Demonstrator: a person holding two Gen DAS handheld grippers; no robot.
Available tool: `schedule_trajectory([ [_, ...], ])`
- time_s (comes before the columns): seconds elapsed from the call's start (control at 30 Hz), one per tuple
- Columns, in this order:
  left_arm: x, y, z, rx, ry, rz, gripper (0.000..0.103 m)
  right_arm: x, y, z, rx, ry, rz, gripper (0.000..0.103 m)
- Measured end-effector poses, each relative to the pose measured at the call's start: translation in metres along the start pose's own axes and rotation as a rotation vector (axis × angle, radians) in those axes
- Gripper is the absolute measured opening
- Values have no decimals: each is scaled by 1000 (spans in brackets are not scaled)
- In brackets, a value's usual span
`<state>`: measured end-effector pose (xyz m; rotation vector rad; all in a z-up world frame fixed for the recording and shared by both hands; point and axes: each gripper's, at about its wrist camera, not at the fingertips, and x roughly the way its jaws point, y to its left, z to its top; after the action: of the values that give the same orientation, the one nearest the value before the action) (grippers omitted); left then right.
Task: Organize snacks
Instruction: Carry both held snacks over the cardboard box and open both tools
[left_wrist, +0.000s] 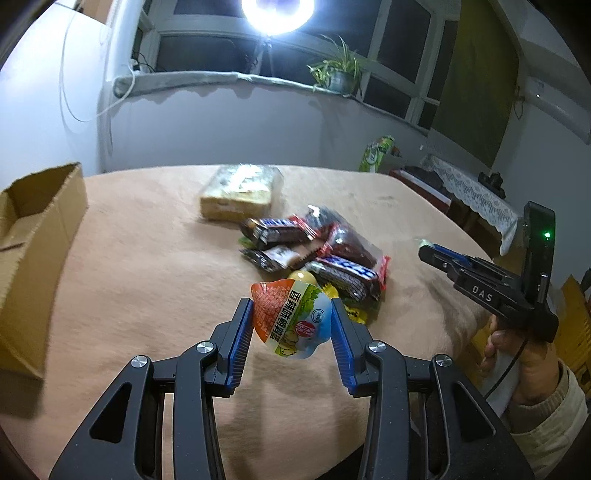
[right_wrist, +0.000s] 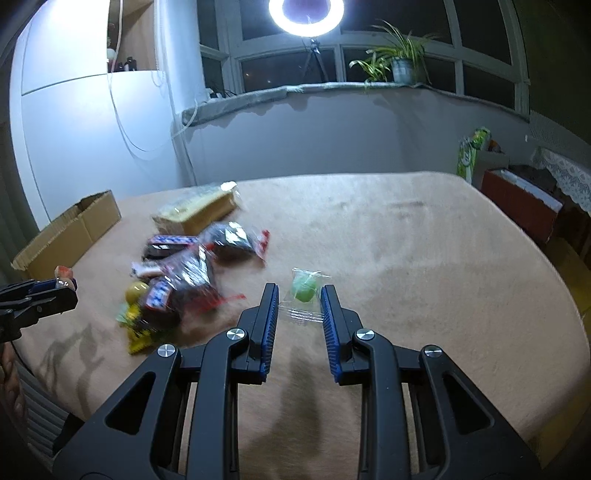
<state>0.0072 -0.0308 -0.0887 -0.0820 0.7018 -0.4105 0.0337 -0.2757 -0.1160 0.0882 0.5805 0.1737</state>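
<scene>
The left gripper (left_wrist: 291, 325) pinches a glossy orange-and-blue printed snack pouch (left_wrist: 290, 321) above the beige-clothed table (left_wrist: 147, 266), snack pile (left_wrist: 314, 254) at 12 o'clock, while the right gripper (right_wrist: 299, 314) hangs spread around a clear-wrapped green candy (right_wrist: 304, 290).

Left edge of table (right_wrist: 424, 258): cardboard box (left_wrist: 33, 240)
Far middle: bread pack (left_wrist: 240, 194), behind the snack pile (left_wrist: 314, 254)
Right of pile, apart: wrapped sweet (right_wrist: 304, 290), between the right tongs (right_wrist: 299, 321)
Before pile: snack pouch (left_wrist: 291, 319), in the left tongs (left_wrist: 291, 332)
</scene>
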Motion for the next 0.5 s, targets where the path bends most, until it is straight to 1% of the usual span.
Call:
schedule_trajectory([
  [0.27, -37, 29, 10, -48, -87, 56, 39, -9, 44, 31, -71, -44, 59, 24],
  [0.5, -71, 66, 16, -103, -163, 108, 39, -8, 103, 56, -158, -72, 119, 24],
])
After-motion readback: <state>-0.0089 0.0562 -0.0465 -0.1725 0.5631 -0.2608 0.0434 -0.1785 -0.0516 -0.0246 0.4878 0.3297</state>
